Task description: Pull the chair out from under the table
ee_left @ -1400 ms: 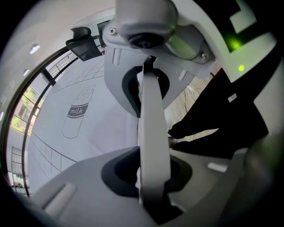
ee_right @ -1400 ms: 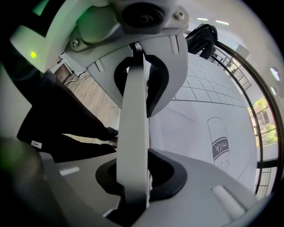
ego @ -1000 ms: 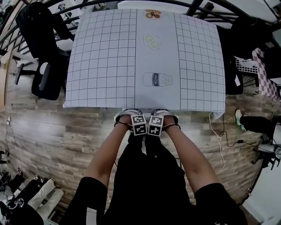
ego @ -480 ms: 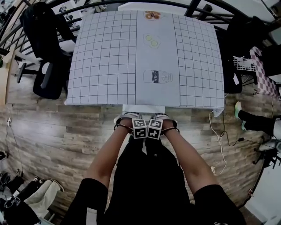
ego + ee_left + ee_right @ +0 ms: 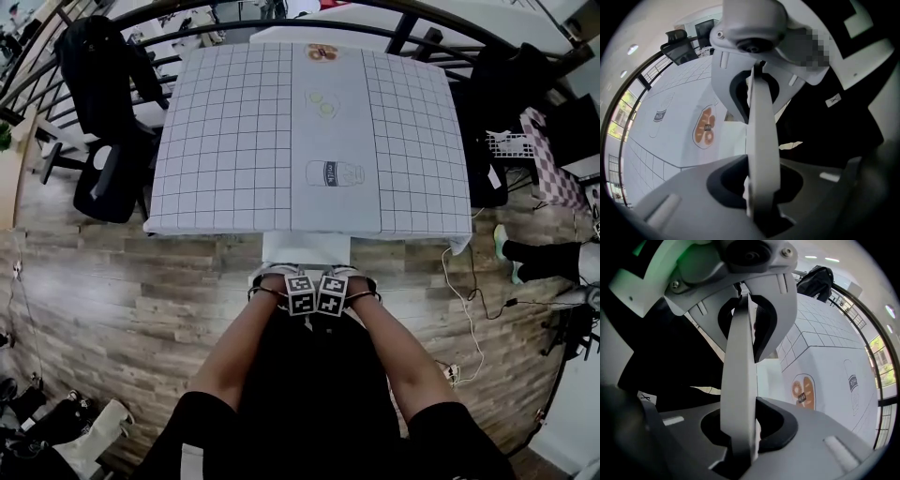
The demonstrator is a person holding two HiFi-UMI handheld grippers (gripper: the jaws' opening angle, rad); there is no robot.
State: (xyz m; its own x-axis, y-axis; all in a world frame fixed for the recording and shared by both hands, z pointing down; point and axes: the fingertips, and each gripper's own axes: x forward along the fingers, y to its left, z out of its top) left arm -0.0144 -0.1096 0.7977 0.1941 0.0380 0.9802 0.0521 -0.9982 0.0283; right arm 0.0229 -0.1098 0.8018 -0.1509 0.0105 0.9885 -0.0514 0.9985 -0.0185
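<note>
1. Two grippers are sitting side by side, nearly touching, both pointing down: the left gripper point(image 5: 299, 286) and the right gripper point(image 5: 332, 286).
2. We are clamping the left gripper's jaws on the pale top edge of the chair point(image 5: 761, 140); that edge is running up between the dark pads and on into the neighbouring gripper.
3. We are pinching the same edge point(image 5: 739, 380) with the right gripper, one jaw pressing on either side of it.
4. Just beyond both grippers, the chair's white seat point(image 5: 307, 247) is showing between them and the table's near edge, with its far part lying under the cloth.
5. Beyond the seat, the table point(image 5: 225, 122) is carrying a white grid cloth with a plain middle strip, where a printed milk bottle point(image 5: 333, 173) is lying straight ahead of the grippers.
6. Behind the grippers, our left forearm point(image 5: 239, 337) and right forearm point(image 5: 394, 342) are reaching in over black clothing.
7. Far off to the left of the left gripper, a black office chair point(image 5: 103, 178) is standing on the wooden floor point(image 5: 141, 291).
8. Well off to the right of the right gripper, a pale cable point(image 5: 464, 291) is trailing across the planks.
</note>
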